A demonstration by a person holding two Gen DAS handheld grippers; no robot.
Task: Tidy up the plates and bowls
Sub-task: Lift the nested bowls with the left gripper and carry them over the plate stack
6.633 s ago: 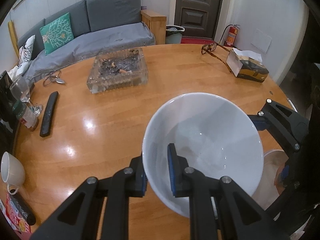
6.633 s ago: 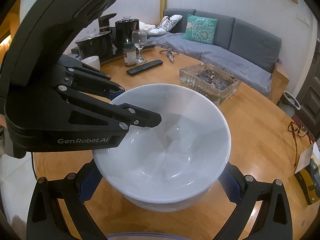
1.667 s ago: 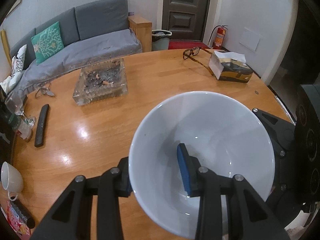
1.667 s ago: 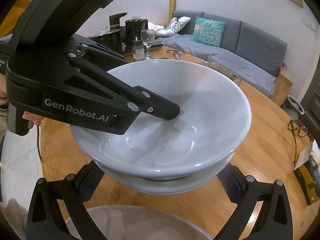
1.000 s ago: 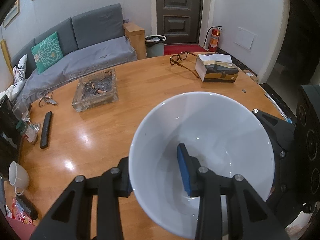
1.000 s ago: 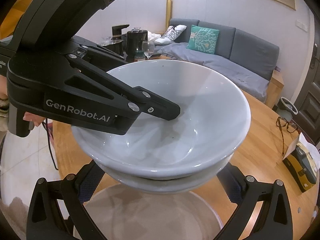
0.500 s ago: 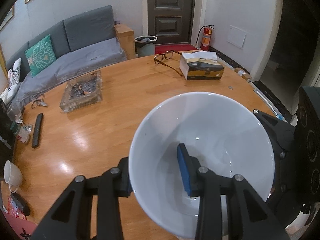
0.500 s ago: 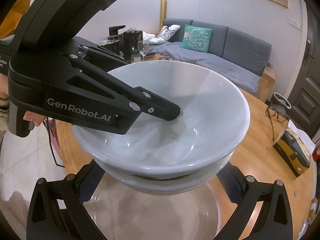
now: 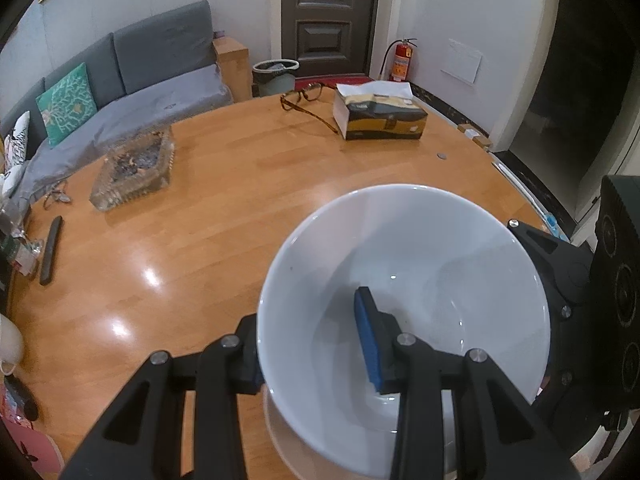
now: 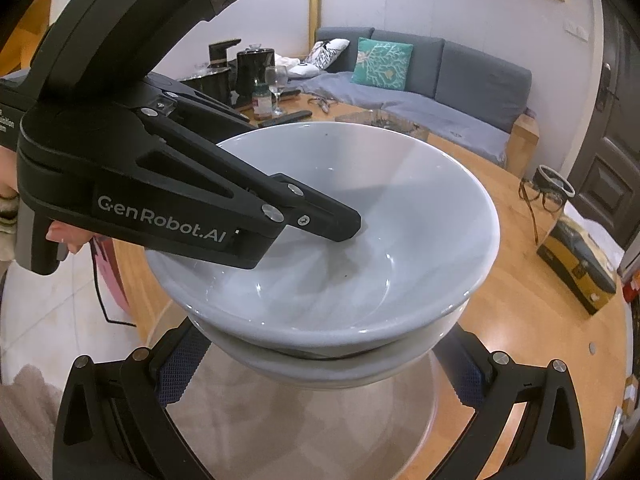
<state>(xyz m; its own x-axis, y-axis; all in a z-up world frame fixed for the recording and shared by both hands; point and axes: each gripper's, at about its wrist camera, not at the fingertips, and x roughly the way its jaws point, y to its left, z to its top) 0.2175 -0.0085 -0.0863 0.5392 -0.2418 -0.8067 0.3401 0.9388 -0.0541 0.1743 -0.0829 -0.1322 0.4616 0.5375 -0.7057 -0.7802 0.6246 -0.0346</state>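
While the round wooden counter (image 9: 240,200) spreads out below, I carry two nested white bowls above a pale plate (image 10: 320,420) at its near edge. The lower bowl (image 10: 340,368) sits between the wide-set fingers of my right hand-held gripper (image 10: 320,364), which cradles its sides. My left hand-held gripper (image 9: 312,344) pinches the upper bowl (image 9: 420,260) by its rim wall, one pad inside, one outside. Glazed ceramic looks heavy, slick and chippable, so I judge the rim grip marginal.

White bowl (image 10: 400,216) nested in a second bowl (image 10: 360,368), above a plate (image 10: 304,432).
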